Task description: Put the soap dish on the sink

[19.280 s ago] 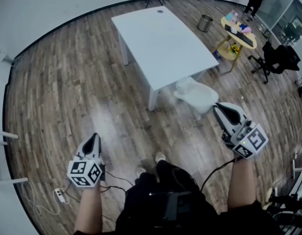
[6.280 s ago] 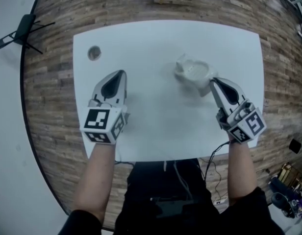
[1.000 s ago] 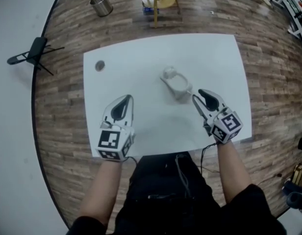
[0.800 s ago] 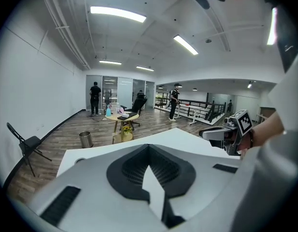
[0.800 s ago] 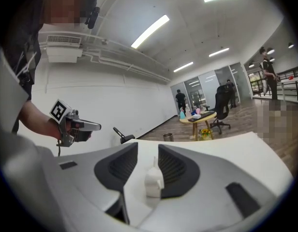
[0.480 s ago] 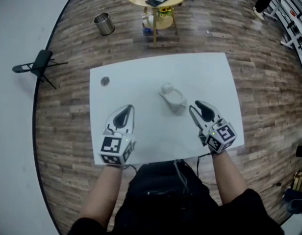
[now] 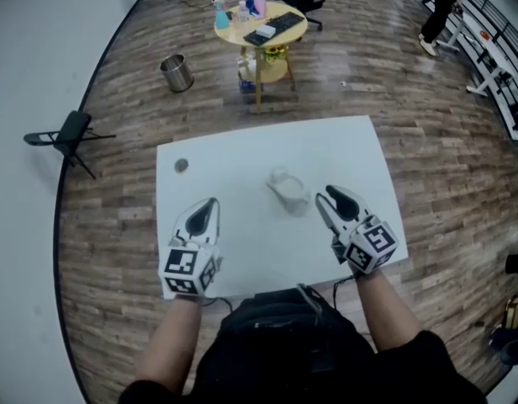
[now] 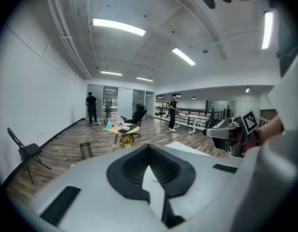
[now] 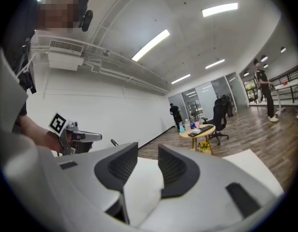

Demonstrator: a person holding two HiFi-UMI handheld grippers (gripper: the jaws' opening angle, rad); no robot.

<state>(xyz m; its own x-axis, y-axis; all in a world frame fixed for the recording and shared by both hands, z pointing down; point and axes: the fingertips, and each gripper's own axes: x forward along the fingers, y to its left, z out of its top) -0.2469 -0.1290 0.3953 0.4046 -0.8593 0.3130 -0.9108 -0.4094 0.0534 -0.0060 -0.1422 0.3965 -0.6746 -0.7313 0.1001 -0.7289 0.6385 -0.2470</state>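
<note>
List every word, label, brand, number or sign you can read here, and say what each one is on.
Readable text: none.
On the left claw, the marker cube: black-and-white square code patterns, no letters or digits.
On the right claw, its marker cube: the same kind of pattern, no letters.
On the round yellow table, the items: any labels are too small to read.

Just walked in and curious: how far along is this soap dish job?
Seemingly done: a white piece sits on the table, too small to tell dish from sink. In hand: nothing; the right gripper is open and empty, the left gripper shut on nothing. Left: perhaps only checking the placement.
</note>
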